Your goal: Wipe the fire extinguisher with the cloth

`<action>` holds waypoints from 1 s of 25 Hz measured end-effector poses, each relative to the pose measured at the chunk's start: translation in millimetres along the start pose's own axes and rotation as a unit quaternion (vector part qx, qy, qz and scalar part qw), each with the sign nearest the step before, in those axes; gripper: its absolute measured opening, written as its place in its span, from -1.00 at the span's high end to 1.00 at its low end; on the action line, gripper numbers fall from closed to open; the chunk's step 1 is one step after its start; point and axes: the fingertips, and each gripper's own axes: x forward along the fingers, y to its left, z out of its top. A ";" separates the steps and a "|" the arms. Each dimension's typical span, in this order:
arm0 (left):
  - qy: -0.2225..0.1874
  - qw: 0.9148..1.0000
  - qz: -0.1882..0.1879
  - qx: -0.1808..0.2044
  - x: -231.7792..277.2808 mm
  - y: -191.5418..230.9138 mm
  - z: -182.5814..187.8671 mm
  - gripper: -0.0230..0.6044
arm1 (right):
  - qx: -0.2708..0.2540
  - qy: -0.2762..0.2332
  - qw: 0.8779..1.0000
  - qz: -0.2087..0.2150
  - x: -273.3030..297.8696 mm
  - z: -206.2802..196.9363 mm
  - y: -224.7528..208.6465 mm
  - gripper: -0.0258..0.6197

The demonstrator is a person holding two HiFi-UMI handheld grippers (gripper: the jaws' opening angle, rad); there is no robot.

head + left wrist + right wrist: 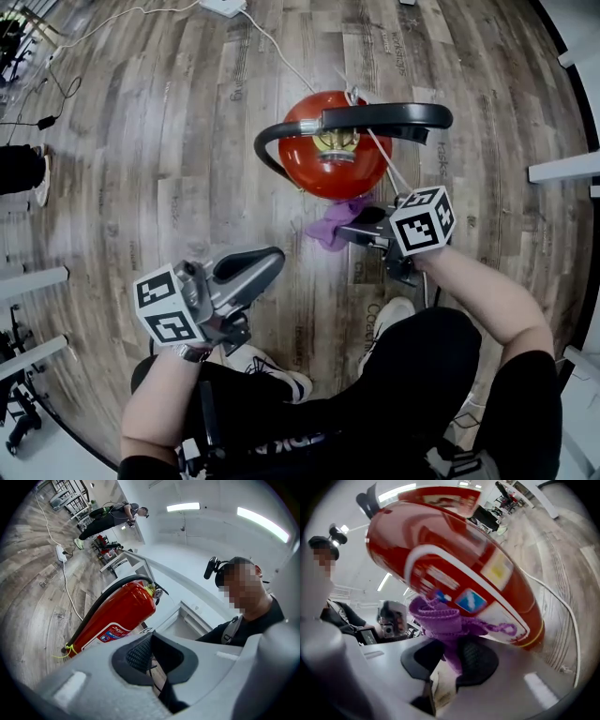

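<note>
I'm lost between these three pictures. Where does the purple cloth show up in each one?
Head view: the purple knitted cloth sits just right of centre, between the right gripper and the red fire extinguisher.
Left gripper view: not in it.
Right gripper view: centre, clamped in the jaws.
Shared landmark: the red fire extinguisher, in all three.
</note>
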 end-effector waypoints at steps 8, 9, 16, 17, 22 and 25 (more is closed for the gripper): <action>0.012 0.999 0.029 -0.011 -8.6 15.6 -16.4 0.93 | 0.142 0.005 0.979 -0.146 27.0 -83.0 -161.2 0.66; 0.015 0.999 0.033 -0.012 -9.5 18.4 -19.1 0.93 | 0.158 -0.004 0.976 -0.152 27.3 -86.1 -171.1 0.66; 0.025 0.999 0.043 -0.015 -8.3 28.9 -24.1 0.93 | 0.110 -0.021 0.989 -0.099 19.8 -64.8 -122.8 0.67; 0.025 0.999 0.041 -0.013 -6.0 28.7 -22.8 0.93 | 0.093 -0.027 0.992 -0.080 15.7 -53.1 -103.3 0.67; 0.030 0.999 0.036 -0.007 2.7 27.9 -21.8 0.93 | -0.019 -0.057 0.998 -0.009 -19.0 5.9 0.4 0.67; 0.030 0.999 0.036 -0.003 4.7 26.5 -19.4 0.93 | -0.059 -0.074 0.995 0.011 -40.0 36.3 48.6 0.67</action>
